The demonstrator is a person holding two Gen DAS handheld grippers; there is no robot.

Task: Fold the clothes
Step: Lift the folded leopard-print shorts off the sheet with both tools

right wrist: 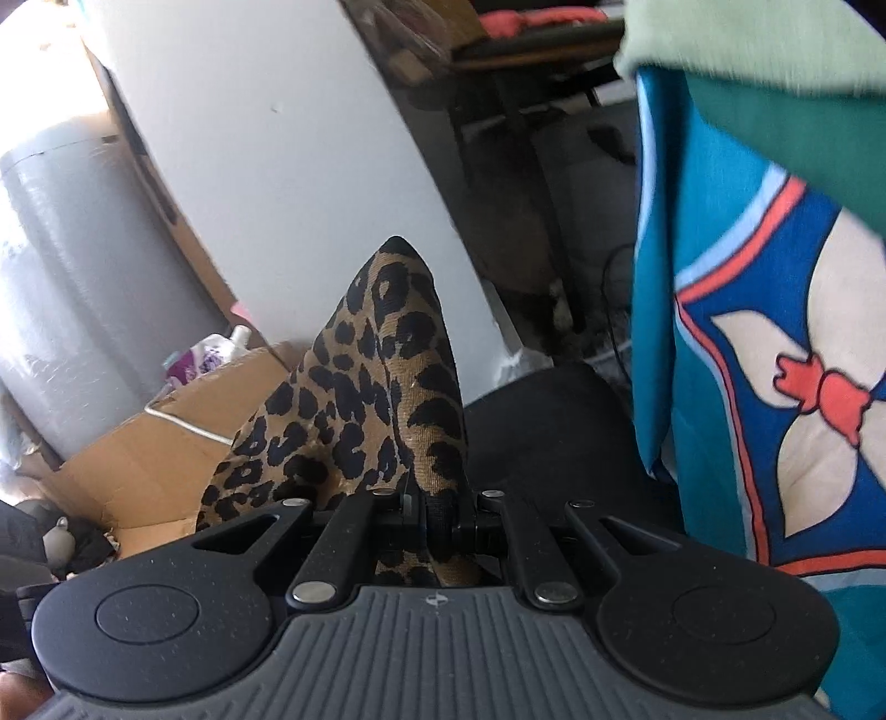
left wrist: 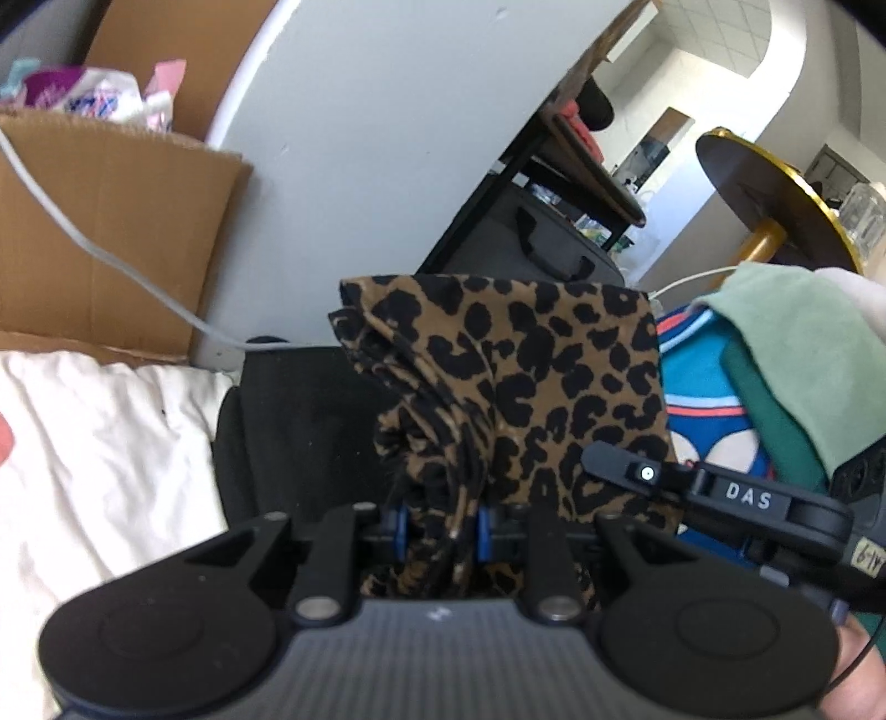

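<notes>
Here both fingers, left gripper point(left wrist: 442, 526) and right gripper point(right wrist: 440, 512), clamp the leopard-print garment point(left wrist: 531, 376) edges.

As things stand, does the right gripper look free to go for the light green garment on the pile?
Probably not yet: the right gripper has its jaws shut on the leopard-print cloth. The light green garment lies uncovered atop the pile, so only the held cloth hinders it.

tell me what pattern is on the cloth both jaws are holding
Leopard print, black spots on tan; clearest in the left wrist view.
</notes>
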